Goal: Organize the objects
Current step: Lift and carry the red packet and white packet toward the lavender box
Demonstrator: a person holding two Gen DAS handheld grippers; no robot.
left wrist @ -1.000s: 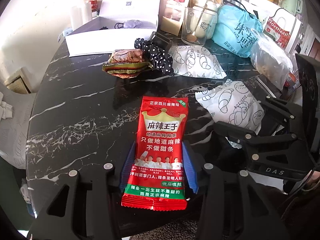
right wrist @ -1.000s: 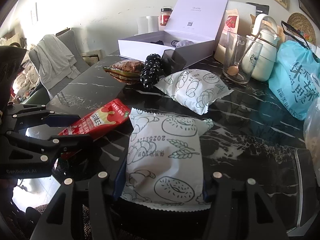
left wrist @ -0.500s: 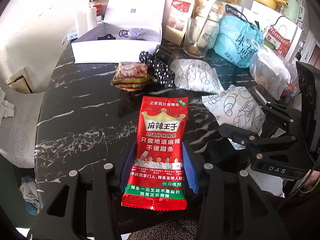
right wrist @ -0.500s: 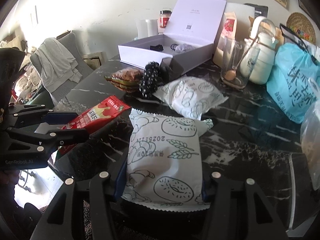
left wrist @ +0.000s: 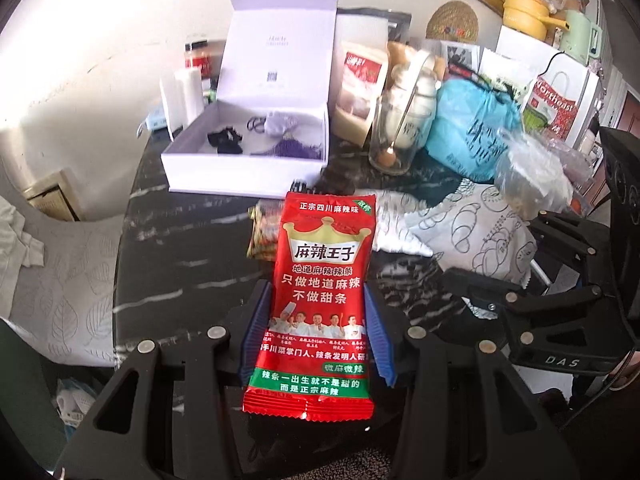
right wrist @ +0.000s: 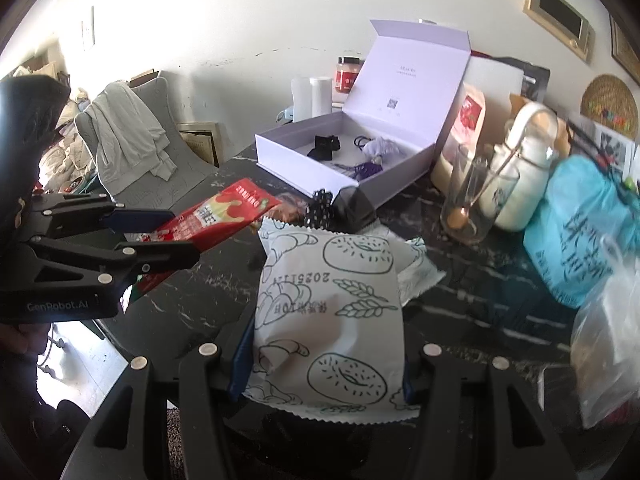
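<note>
The left gripper (left wrist: 316,336) pinches a red foil snack packet with white and yellow Chinese lettering (left wrist: 320,292) between its blue pads (left wrist: 256,336), which press on the packet's two long edges; the packet stands out ahead of the fingers, clear of the black marble-patterned table (left wrist: 180,272) below it. The right gripper (right wrist: 324,360) is clamped the same way on a white plastic pastry bag printed with croissant and doughnut outlines (right wrist: 332,312), held off the tabletop, its crimped lower edge hanging toward the camera. In the right wrist view the left gripper shows at the left edge with the red packet angled up from it. Farther back on the table sits an open white rectangular gift box with its lid raised (left wrist: 248,160) — inside lie small dark and purple items. Just in front of the box, a second white pastry bag (right wrist: 420,272), a black polka-dot fabric piece (right wrist: 320,208) and a brown snack packet (left wrist: 262,236) lie close together. To the right stand a clear drinking glass (right wrist: 472,200), a white jar (right wrist: 524,168) and a blue plastic bag (right wrist: 588,232).
</note>
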